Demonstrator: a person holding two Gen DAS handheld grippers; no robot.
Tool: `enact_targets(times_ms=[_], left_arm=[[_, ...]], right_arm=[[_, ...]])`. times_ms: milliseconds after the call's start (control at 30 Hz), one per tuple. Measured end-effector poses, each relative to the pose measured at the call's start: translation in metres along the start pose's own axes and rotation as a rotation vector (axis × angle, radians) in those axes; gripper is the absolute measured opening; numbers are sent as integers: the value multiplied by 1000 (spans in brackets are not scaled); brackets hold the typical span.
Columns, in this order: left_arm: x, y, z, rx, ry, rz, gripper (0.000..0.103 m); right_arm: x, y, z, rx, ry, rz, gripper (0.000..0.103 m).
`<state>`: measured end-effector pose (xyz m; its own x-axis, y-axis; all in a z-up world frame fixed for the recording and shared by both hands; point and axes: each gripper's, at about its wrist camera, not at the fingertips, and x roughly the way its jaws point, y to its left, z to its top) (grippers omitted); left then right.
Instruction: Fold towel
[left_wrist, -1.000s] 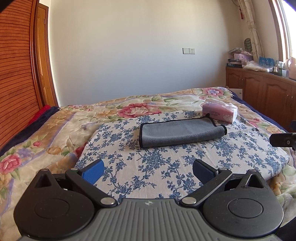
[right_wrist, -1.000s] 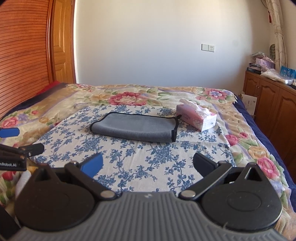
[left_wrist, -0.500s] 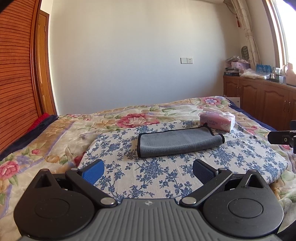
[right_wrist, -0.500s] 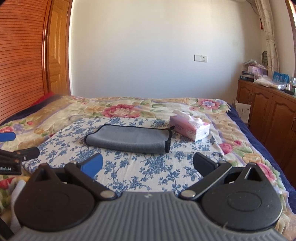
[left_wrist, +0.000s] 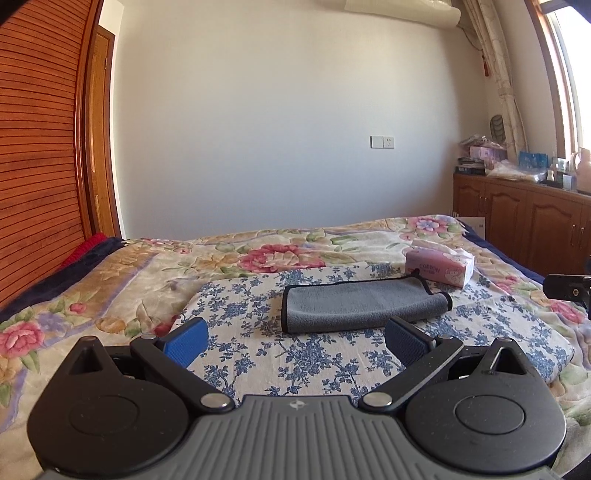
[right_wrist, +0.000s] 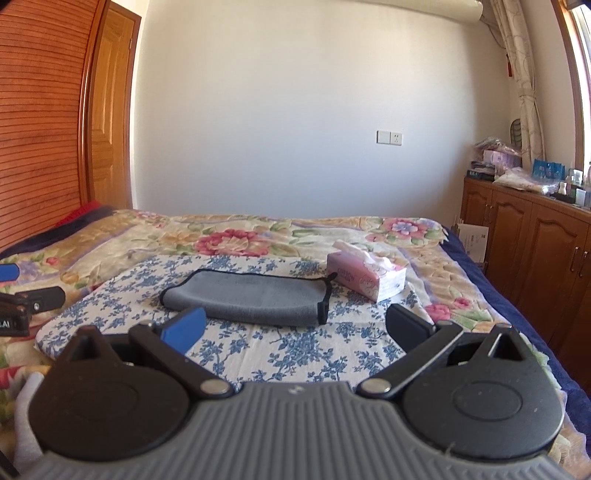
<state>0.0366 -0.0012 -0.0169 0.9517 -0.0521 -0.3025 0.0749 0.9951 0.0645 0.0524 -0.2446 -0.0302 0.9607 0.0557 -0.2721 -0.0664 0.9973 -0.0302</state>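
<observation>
A grey towel (left_wrist: 358, 304) with black edging lies folded in a long flat strip on a blue-flowered white cloth (left_wrist: 295, 354) on the bed. It also shows in the right wrist view (right_wrist: 255, 299). My left gripper (left_wrist: 295, 341) is open and empty, held back from the towel's near edge. My right gripper (right_wrist: 295, 326) is open and empty, also short of the towel. Part of the right gripper shows at the left wrist view's right edge (left_wrist: 569, 290), and part of the left gripper at the right wrist view's left edge (right_wrist: 29, 302).
A pink tissue box (left_wrist: 439, 266) stands just behind the towel's right end, also seen in the right wrist view (right_wrist: 367, 275). A floral quilt (left_wrist: 110, 280) covers the bed. Wooden cabinets (right_wrist: 535, 254) line the right wall; a slatted wooden door (left_wrist: 37, 166) is at left.
Both grippers have tilted upward, so the towel and bed sit lower in both views and more wall shows. The towel has not moved. Both grippers stay open.
</observation>
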Motion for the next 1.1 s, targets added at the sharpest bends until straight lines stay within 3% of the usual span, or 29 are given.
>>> enact_targets(times_ms=[1100], left_arm=[[-5,1,1,5,-35,5,103]], right_arm=[[-4,-2,0,2,-33,-29,103]])
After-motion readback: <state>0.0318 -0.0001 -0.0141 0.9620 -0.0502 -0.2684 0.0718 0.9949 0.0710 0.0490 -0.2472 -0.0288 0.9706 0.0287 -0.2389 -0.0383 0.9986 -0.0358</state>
